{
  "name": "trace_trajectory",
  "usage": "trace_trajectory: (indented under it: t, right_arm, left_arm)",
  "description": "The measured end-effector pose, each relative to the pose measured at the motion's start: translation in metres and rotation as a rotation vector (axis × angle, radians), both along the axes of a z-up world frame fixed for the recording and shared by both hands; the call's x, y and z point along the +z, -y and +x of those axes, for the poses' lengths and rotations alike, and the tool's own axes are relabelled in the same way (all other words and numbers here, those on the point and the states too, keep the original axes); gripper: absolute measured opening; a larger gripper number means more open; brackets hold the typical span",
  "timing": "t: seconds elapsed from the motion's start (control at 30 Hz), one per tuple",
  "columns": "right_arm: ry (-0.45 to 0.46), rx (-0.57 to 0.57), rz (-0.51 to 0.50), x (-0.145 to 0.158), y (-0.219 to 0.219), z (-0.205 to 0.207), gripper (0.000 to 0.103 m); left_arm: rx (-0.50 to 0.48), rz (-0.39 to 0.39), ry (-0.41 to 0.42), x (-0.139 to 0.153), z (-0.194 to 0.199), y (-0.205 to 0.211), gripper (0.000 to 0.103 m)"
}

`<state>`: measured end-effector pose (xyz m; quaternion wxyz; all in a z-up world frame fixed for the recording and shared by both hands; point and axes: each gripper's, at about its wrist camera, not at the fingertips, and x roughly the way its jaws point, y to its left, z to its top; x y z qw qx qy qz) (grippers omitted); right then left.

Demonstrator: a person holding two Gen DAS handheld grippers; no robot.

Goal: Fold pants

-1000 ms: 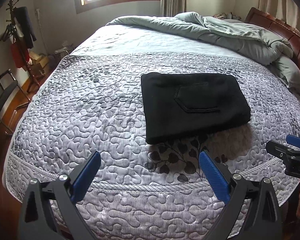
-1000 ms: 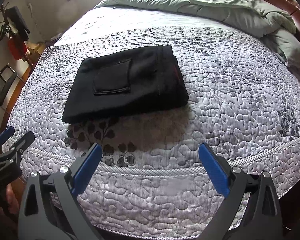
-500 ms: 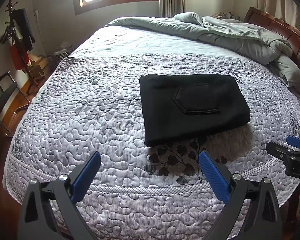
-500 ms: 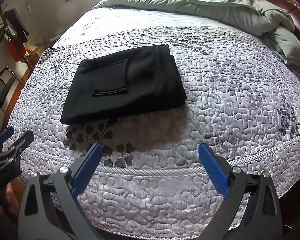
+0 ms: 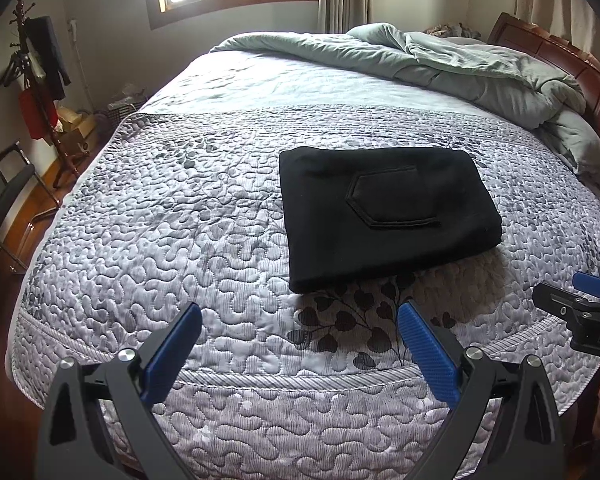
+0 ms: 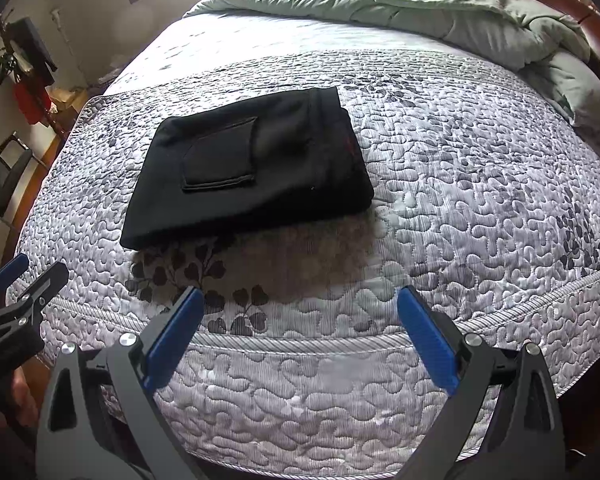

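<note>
Lying folded on the quilted bed (image 5: 180, 216), black pants (image 5: 384, 208) sit beyond both spread, empty claws (image 5: 298, 334) (image 6: 300, 312).

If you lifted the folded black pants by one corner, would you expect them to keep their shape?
Probably not. The black pants are soft cloth stacked in several layers, so lifted by a corner they would likely sag and unfold. The bundle looks thick, so it may feel fairly hefty. On the textured quilt it would more likely drag and bunch than slide.
</note>
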<state>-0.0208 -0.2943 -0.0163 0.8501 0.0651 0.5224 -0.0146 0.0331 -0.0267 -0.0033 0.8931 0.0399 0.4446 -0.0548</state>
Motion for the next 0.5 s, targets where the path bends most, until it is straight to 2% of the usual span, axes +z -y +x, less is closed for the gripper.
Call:
trace_trajectory:
  t: [0.5]
  right_arm:
    - [0.001, -0.017, 0.011, -0.0006, 0.0036, -0.0017, 0.097]
  left_arm:
    - [-0.003, -0.001, 0.0, 0.0018, -0.0007, 0.0017, 0.099]
